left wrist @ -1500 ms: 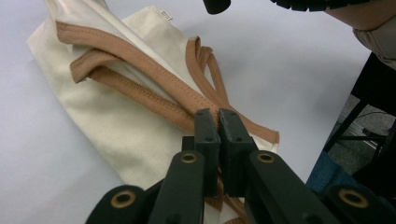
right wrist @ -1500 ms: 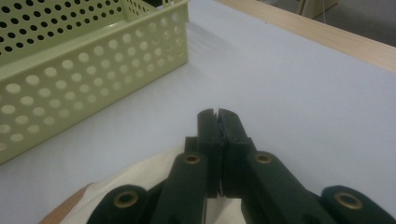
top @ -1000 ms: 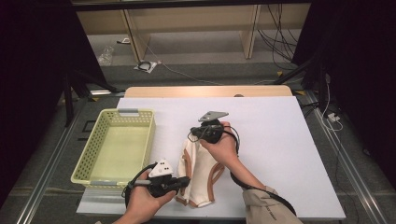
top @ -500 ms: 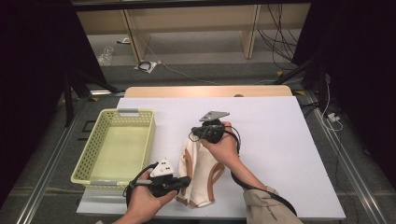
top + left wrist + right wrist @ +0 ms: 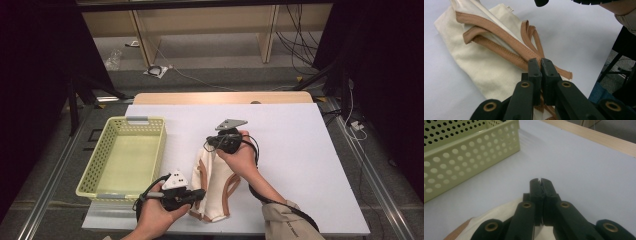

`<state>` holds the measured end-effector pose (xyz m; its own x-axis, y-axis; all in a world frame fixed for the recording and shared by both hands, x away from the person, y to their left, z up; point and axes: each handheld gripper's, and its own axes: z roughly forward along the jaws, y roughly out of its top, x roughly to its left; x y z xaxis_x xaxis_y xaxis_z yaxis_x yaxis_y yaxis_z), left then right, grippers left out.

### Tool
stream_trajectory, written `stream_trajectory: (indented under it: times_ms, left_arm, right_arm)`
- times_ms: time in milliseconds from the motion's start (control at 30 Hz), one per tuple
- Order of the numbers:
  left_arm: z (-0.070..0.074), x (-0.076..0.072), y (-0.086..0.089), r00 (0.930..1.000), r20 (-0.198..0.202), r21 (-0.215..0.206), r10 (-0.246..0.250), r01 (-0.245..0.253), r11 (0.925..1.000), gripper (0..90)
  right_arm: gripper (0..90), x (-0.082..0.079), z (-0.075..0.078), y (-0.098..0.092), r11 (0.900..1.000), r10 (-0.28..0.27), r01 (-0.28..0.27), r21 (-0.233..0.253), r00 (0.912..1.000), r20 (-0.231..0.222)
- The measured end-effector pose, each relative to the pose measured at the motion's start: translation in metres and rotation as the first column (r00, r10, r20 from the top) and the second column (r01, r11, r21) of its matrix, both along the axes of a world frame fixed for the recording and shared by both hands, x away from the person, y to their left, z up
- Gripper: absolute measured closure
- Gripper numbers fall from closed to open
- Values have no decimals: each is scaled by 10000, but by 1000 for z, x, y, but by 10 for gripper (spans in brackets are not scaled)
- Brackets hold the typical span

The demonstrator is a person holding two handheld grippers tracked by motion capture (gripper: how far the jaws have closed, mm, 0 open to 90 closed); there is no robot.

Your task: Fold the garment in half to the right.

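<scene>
Left gripper (image 5: 541,62) jaws closed on cream garment's (image 5: 474,62) brown-trimmed strap (image 5: 506,51), lying on white table (image 5: 574,37).

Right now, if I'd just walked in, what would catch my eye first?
Probably the cream garment with brown trim, lying near the front edge of the white table, with the left hand-held gripper and right hand-held gripper at its two ends. Left of it sits an empty pale-yellow perforated basket.

A lab-like recording room: dark curtains (image 5: 35,75), loose floor cables (image 5: 300,45), metal rails (image 5: 370,185) around the white-covered surface (image 5: 300,150).
</scene>
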<state>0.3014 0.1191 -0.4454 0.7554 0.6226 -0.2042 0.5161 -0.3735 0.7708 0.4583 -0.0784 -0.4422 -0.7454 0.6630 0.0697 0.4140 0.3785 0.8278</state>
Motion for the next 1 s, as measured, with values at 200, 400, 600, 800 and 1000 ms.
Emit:
stream_trajectory:
  times_ms: [200,400,600,800,1000]
  left_arm:
    - [0,0,-1,10000,-19,7,-18,18,10000,866]
    - [-1,0,-1,10000,-41,11,-24,24,10000,866]
    - [-1,0,-1,10000,-70,0,-23,23,10000,866]
    - [-2,1,-3,9999,-78,24,-71,71,10000,866]
    - [-2,1,-4,9999,-66,45,-92,92,9999,866]
  right_arm:
    - [895,0,0,-1,10000,-18,18,-1,10000,-20]
    - [894,0,0,-1,10000,15,-15,-18,10000,-34]
    - [895,0,-1,-1,10000,-14,14,-23,10000,-79]
    - [894,0,-2,-3,10000,-52,51,-34,10000,-76]
    - [895,0,-2,-4,10000,-45,45,-38,10000,-86]
